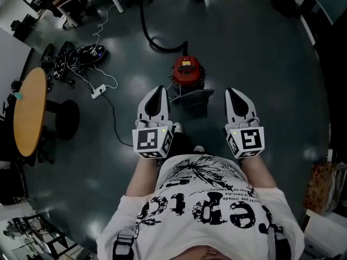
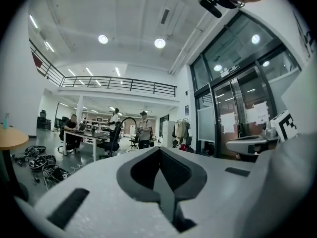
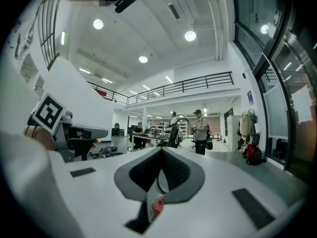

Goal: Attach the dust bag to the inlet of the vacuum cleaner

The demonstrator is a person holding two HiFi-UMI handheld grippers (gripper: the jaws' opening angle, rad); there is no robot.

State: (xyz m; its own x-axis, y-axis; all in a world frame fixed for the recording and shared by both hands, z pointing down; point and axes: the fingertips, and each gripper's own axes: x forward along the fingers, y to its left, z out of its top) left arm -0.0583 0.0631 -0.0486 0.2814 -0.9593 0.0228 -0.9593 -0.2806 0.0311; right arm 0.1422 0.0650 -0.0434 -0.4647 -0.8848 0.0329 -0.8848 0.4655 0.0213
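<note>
Down on the dark floor, in the upper middle of the head view, stands the red vacuum cleaner (image 1: 187,71). Its black hose (image 1: 149,34) curls up toward the top of the frame. Just below the vacuum cleaner in the picture, touching it or nearly so, sits a flat grey thing (image 1: 195,97). I think that is the dust bag. I cannot tell if it is already on the inlet or only lying beside it. So this could be a moment with the bag yet to go on, or one with it fitted. Either way, I need a closer look at where the two meet.

My left gripper (image 1: 160,89) and my right gripper (image 1: 233,92) point out level in the middle of the frame, one on each side of the vacuum cleaner and high above it. Both have their jaws pressed together with nothing in them.

Only the head view shows the vacuum cleaner and the grey thing whole. The two gripper views show my closed jaws up close and look out across the big room, where people (image 2: 143,129) stand by desks. Low in the right gripper view, a small red spot (image 3: 157,205) peeks through the gap behind the jaws. It may be the vacuum cleaner, but I am not sure.
</note>
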